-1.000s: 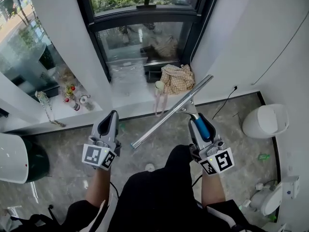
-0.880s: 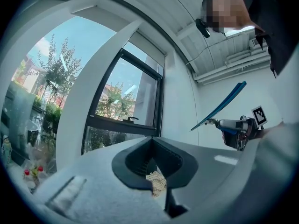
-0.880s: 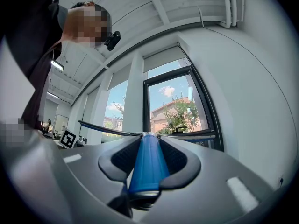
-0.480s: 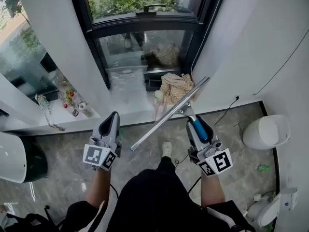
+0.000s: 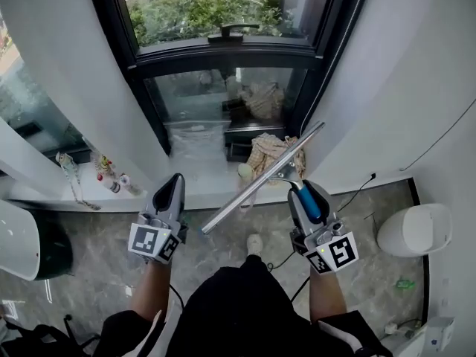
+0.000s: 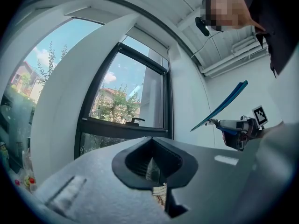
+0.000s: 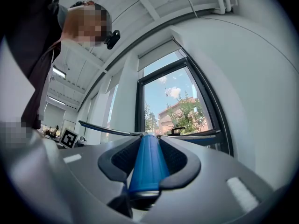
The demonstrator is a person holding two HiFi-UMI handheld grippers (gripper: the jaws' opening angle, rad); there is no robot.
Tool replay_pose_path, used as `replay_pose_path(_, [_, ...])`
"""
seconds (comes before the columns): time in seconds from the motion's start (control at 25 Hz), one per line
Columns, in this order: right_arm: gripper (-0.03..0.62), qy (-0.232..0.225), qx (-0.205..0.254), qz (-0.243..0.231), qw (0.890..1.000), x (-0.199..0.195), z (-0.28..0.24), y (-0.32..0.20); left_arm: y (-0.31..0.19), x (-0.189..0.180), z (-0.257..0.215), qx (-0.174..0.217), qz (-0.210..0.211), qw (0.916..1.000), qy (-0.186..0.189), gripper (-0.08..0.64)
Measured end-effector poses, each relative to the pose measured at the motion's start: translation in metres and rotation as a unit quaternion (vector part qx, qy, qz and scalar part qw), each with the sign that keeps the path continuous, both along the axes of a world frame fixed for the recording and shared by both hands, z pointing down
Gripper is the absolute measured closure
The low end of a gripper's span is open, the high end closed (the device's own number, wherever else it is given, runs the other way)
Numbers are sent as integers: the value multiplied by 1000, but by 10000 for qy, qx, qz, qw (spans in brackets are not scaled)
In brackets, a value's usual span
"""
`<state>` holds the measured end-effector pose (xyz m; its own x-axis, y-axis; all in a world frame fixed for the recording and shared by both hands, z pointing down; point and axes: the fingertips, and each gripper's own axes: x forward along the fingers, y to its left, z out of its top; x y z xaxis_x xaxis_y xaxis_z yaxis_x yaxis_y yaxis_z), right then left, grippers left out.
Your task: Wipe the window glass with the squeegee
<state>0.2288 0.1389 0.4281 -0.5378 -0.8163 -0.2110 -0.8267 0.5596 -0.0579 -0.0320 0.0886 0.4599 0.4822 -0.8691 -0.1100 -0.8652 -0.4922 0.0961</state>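
Note:
My right gripper (image 5: 306,192) is shut on the blue handle (image 7: 146,164) of the squeegee (image 5: 262,178). Its long metal blade slants from lower left to upper right in front of the window glass (image 5: 223,95), apart from it. In the left gripper view the squeegee (image 6: 219,107) shows at the right, held up in the air. My left gripper (image 5: 172,187) hangs to the blade's left with its jaws closed and nothing between them. The window has a dark frame and a handle (image 5: 236,30) on the upper pane.
A checked cloth (image 5: 269,149) lies on the sill (image 5: 201,171) below the glass. Small bottles (image 5: 108,175) stand on the ledge at left. A white round bin (image 5: 418,229) sits on the floor at right. White pillars flank the window.
The view has tilted up toward the window. Both grippers and the squeegee have moved slightly up and nearer the window, and the right floor bin has slid lower in view.

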Motion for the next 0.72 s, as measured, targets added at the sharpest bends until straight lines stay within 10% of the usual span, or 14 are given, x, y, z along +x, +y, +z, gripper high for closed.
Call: replay_pose_path(0.72, [459, 49, 446, -673, 9967, 41, -44, -160, -127, 32, -33, 295, -760, 9966, 93, 557])
